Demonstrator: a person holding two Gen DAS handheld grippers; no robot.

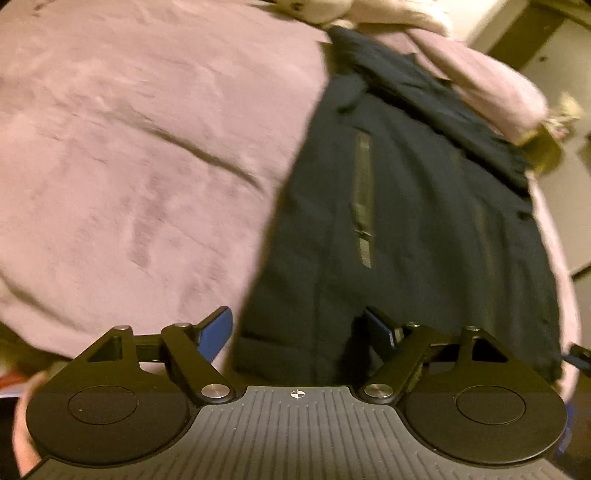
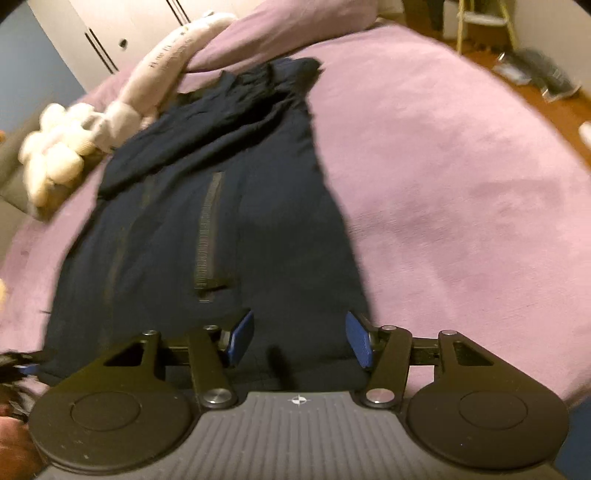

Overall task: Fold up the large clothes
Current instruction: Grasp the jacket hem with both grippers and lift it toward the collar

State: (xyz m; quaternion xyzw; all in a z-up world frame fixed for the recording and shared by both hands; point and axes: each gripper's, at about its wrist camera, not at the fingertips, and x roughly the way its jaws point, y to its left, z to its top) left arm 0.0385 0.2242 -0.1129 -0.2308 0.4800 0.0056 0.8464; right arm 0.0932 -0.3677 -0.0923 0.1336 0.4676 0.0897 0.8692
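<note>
Navy jacket (image 2: 229,206): lies lengthwise on purple bed (image 2: 461,192), partly folded. Left tongs (image 1: 299,328) and right tongs (image 2: 299,339) gape, empty, over near hem. Advice: pinch both hem corners evenly.

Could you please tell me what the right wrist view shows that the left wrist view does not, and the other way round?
Only the right wrist view shows the white wardrobe doors, the yellow ladder, the items on the wooden floor and the whole white plush toy. Only the left wrist view shows a pale floor beyond the bed's far edge and small yellowish clutter there. Both show the dark navy jacket with its zipped pocket lying on the purple blanket, and each view's own gripper open above the jacket's near hem: left gripper, right gripper.
</note>
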